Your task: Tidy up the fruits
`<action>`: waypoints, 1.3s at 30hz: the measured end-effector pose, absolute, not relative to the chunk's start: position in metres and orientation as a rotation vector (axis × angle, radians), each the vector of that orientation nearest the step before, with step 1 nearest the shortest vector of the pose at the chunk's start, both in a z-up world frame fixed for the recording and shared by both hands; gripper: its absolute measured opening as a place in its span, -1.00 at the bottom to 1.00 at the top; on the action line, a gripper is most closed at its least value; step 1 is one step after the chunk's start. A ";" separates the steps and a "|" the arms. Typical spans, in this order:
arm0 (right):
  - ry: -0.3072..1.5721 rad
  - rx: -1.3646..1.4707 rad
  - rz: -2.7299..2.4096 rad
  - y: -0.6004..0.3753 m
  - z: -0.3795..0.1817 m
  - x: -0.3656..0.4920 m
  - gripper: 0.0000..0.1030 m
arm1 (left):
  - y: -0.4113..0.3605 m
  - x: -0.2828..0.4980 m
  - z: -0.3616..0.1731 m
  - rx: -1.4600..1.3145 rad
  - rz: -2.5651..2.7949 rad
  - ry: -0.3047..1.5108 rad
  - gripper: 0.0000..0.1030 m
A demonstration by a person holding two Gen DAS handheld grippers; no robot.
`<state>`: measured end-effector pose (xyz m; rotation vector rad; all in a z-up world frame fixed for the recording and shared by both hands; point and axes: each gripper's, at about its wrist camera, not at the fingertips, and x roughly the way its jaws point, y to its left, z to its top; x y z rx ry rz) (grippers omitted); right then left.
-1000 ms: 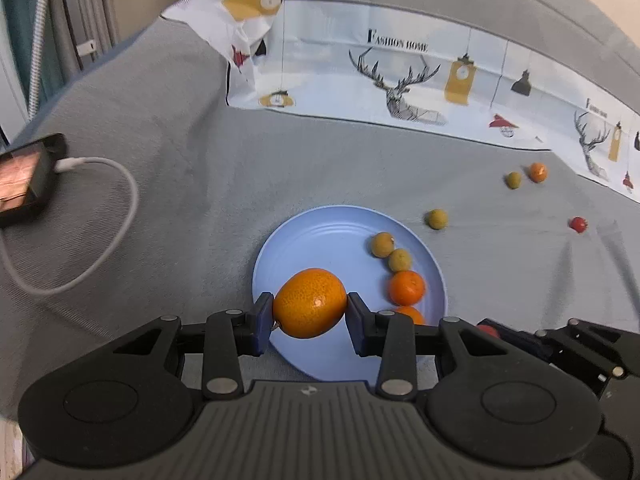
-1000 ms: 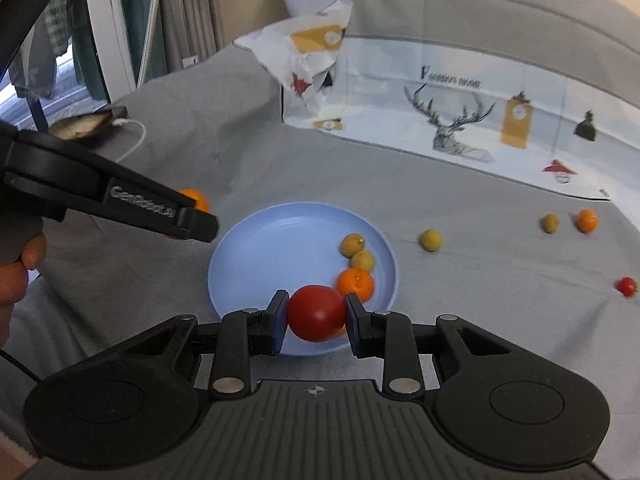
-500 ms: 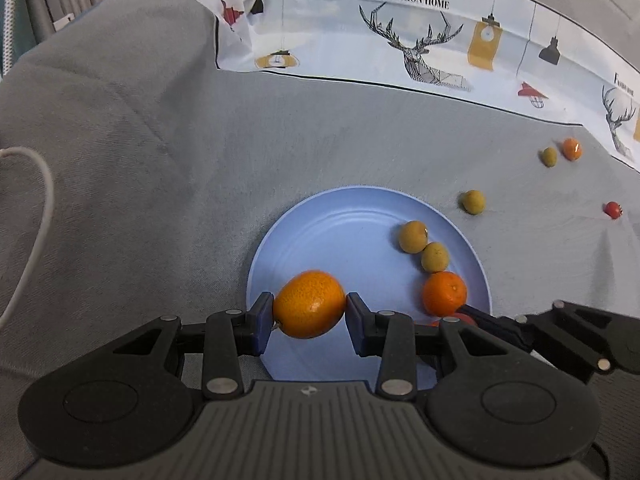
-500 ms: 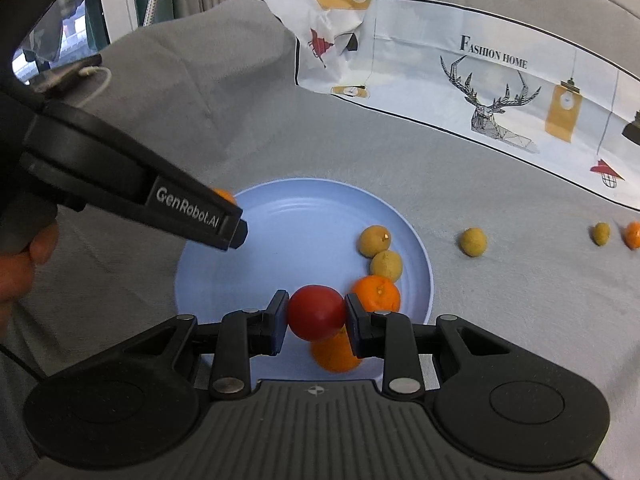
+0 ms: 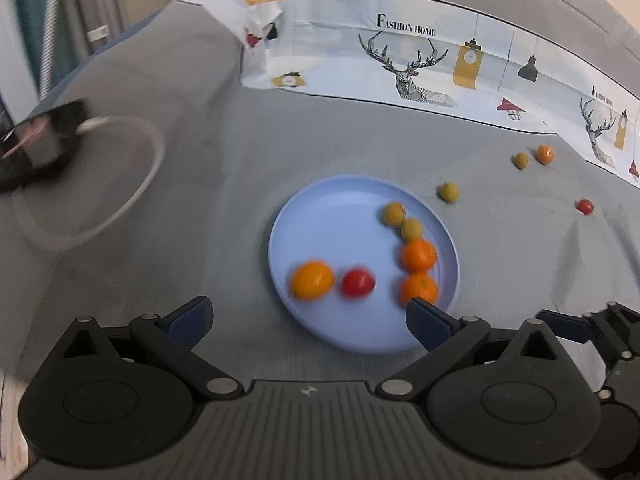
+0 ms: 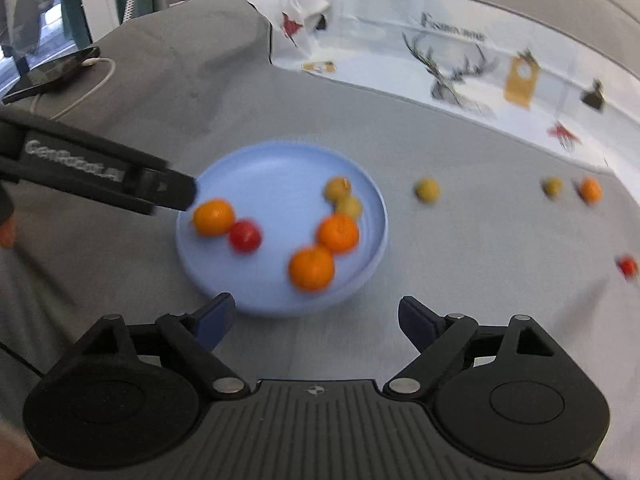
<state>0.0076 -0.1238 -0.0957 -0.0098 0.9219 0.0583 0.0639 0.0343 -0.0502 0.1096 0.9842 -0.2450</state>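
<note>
Left wrist view shows your left gripper [image 5: 308, 320] with its jaws opening wide and nothing between them, poised over the near rim of the blue plate [image 5: 340, 216]. Right wrist view shows your right gripper [image 6: 316, 316] the same way: jaws opening, empty, just short of the plate's near edge.

Six fruits sit on the plate. An orange [image 5: 312, 280] and a tomato [image 5: 358, 282] lie side by side near the left rim; they look to be touching, though blur makes that uncertain. Two more oranges [image 5: 419, 272] and two small yellow-green fruits [image 5: 402, 220] line the right rim.

Four fruits are left on the grey cloth [image 5: 200, 184], all beyond the plate's right side: a yellow-green one [image 5: 448, 192] nearest the plate, a yellow-green and orange pair [image 5: 534, 157] close to the printed sheet [image 5: 400, 60], and a small red one [image 5: 585, 206] toward the cloth's right edge.

By this count, you are past halfway, with four pickups remaining.
</note>
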 end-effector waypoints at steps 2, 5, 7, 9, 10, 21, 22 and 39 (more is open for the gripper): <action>0.922 0.011 0.043 -0.123 -0.087 -0.013 0.76 | 0.041 0.042 -0.043 0.110 -0.216 0.965 0.99; 0.877 0.018 0.033 -0.121 -0.071 -0.040 0.81 | 0.047 0.016 -0.033 0.127 -0.188 0.927 0.99; 0.821 0.008 0.026 -0.119 -0.057 -0.055 0.85 | 0.050 -0.001 -0.026 0.123 -0.189 0.910 0.99; 0.760 0.001 0.015 -0.118 -0.043 -0.069 0.86 | 0.051 -0.015 -0.020 0.112 -0.198 0.895 0.99; 0.738 0.002 0.015 -0.118 -0.038 -0.074 0.87 | 0.052 -0.022 -0.016 0.109 -0.204 0.886 0.99; 0.610 -0.027 0.002 -0.107 -0.008 -0.135 0.93 | 0.056 -0.075 0.017 0.080 -0.225 0.790 0.99; 0.600 -0.030 0.000 -0.106 -0.006 -0.139 0.93 | 0.056 -0.077 0.019 0.078 -0.227 0.786 0.99; 0.544 -0.045 -0.001 -0.099 0.003 -0.158 0.94 | 0.056 -0.090 0.027 0.087 -0.235 0.755 0.99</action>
